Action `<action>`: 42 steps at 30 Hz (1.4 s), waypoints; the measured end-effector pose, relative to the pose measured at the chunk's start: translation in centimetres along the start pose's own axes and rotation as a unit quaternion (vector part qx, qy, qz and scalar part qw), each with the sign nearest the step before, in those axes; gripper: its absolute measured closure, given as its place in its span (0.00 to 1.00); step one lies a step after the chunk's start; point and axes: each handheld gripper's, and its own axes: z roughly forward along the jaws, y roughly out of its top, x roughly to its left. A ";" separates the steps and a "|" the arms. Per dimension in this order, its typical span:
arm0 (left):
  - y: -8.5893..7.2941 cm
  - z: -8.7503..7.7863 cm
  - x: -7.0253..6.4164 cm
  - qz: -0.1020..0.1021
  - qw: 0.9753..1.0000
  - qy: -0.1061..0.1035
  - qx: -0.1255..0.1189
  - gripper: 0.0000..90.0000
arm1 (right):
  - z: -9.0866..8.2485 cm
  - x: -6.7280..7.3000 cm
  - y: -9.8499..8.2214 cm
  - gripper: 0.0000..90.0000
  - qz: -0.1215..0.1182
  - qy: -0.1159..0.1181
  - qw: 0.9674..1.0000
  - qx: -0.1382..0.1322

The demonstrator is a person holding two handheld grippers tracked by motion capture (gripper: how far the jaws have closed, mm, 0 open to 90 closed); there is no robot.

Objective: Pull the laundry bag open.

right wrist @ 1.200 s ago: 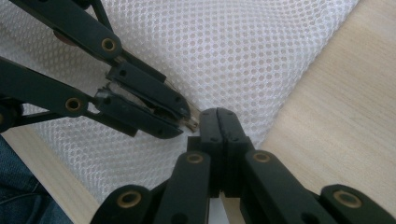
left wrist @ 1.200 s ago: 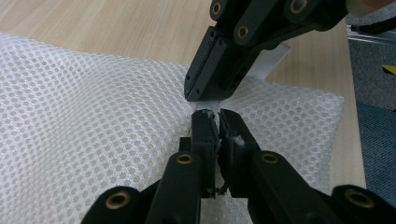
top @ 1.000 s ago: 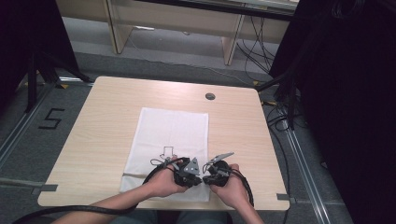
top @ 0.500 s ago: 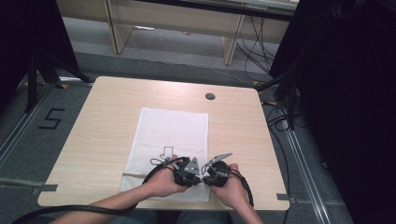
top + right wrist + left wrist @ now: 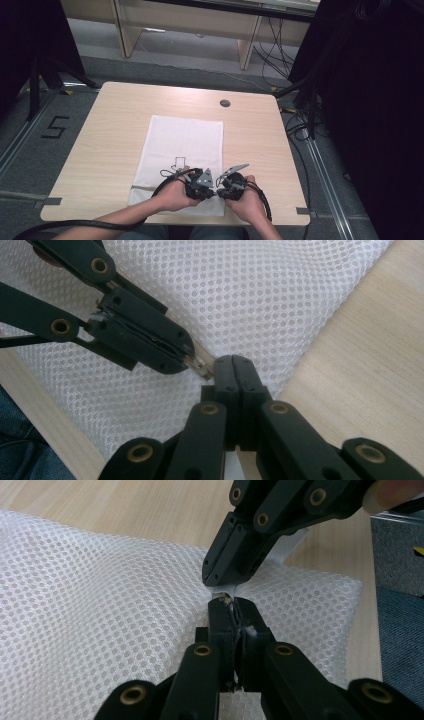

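Where the high view looks down on the wooden table (image 5: pixel 115 130), a white mesh bag (image 5: pixel 185 145) lies flat at centre frame, running from mid-table to the near edge. Left gripper (image 5: pixel 201 181) and right gripper (image 5: pixel 227 181) sit close together in the lower centre, over the bag's lower right corner, each held in a hand. A small dark round grommet (image 5: pixel 225 103) sits in the tabletop above centre.

Left gripper view: the left gripper (image 5: pixel 231 611) rises from the bottom centre, jaws pressed together, pinching a small metal piece, apparently the zipper pull (image 5: pixel 220 598), at the bag's edge. The right gripper (image 5: pixel 227 577) enters from the upper right, jaws closed on a white tab or strip of the mesh bag (image 5: pixel 100 610), tip nearly touching the left one.

Right gripper view: the right gripper (image 5: pixel 233 365) stands at lower centre, jaws closed tight at the bag's edge; what they clamp is hidden. The left gripper (image 5: pixel 192 360) comes from the upper left, jaws closed on the zipper pull (image 5: pixel 202 366), just beside the right tip. The mesh bag (image 5: pixel 250 295) covers the upper frame; bare table (image 5: pixel 360 380) shows at right.
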 end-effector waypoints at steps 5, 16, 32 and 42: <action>0.0 0.0 0.0 0.000 1.000 0.000 0.000 0.97 | 0.0 0.0 0.0 1.00 -0.001 -0.001 1.000 0.000; 0.1 -0.1 -0.1 0.006 1.000 0.001 0.000 0.97 | 0.0 0.2 0.1 1.00 0.005 -0.006 1.000 0.008; 0.2 -0.2 -0.2 0.003 1.000 -0.001 0.000 0.97 | 0.0 0.1 0.1 1.00 -0.003 -0.003 1.000 0.004; 0.2 -0.4 -0.2 0.013 1.000 0.006 0.005 0.97 | 0.0 0.1 0.1 1.00 -0.003 -0.004 1.000 0.004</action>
